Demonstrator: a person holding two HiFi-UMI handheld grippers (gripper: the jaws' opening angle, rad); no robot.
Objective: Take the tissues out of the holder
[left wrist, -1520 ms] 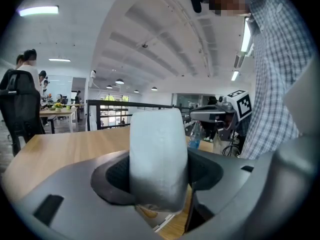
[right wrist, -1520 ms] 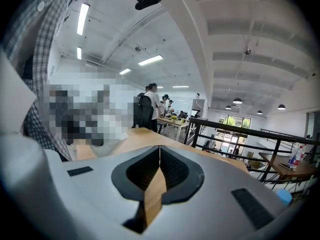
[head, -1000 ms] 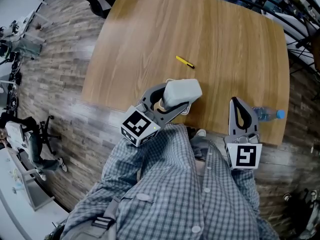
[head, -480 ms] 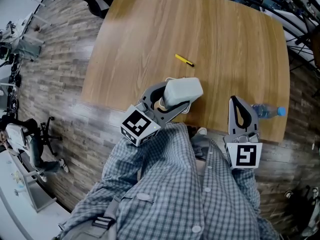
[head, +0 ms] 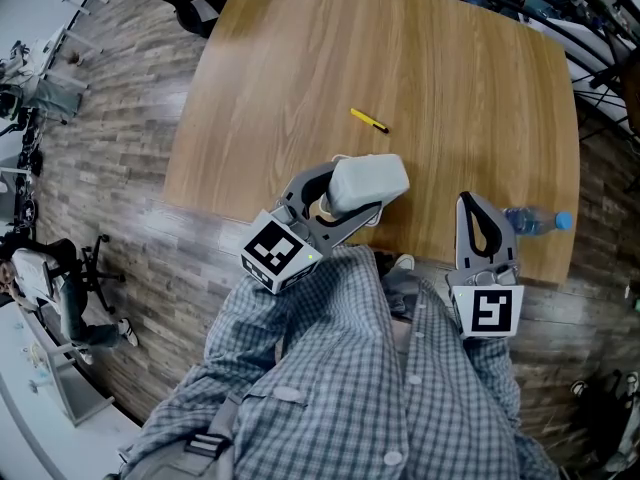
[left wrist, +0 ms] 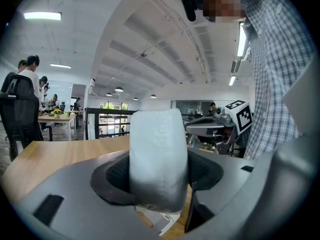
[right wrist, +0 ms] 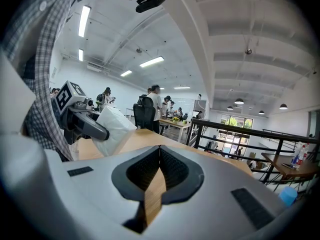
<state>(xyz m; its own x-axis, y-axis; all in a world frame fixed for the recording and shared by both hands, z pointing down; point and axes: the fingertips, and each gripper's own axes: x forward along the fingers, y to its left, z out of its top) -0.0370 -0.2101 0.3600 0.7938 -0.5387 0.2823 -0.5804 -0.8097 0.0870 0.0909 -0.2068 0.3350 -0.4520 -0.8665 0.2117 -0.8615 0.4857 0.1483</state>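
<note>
Left gripper view: the left gripper (left wrist: 159, 181) holds a white tissue pack (left wrist: 158, 154) upright between its jaws, which stand wide with the dark pads pressed against both of its sides. The pack's embossed wrap shows no brand or print that can be read. Its lower end hides most of a white piece (left wrist: 162, 224) beneath it, and whether that is the holder cannot be told. Right gripper view: the right gripper (right wrist: 160, 150) is empty, its jaws drawn together so that the tips meet, with table (right wrist: 150, 194) wood showing through the slit lower down. Head view: the pack sits at the near table edge, just above the person's checked shirt (head: 340, 368). Each cube (head: 279, 253) carries only black-and-white square markers and no lettering. A yellow pen (head: 369, 122) lies farther out on the table, well apart from the pack, and any print on it is too small to read. A bottle (head: 535, 223) with a blue cap lies beside the right gripper, partly hidden behind it, with its label illegible.
</note>
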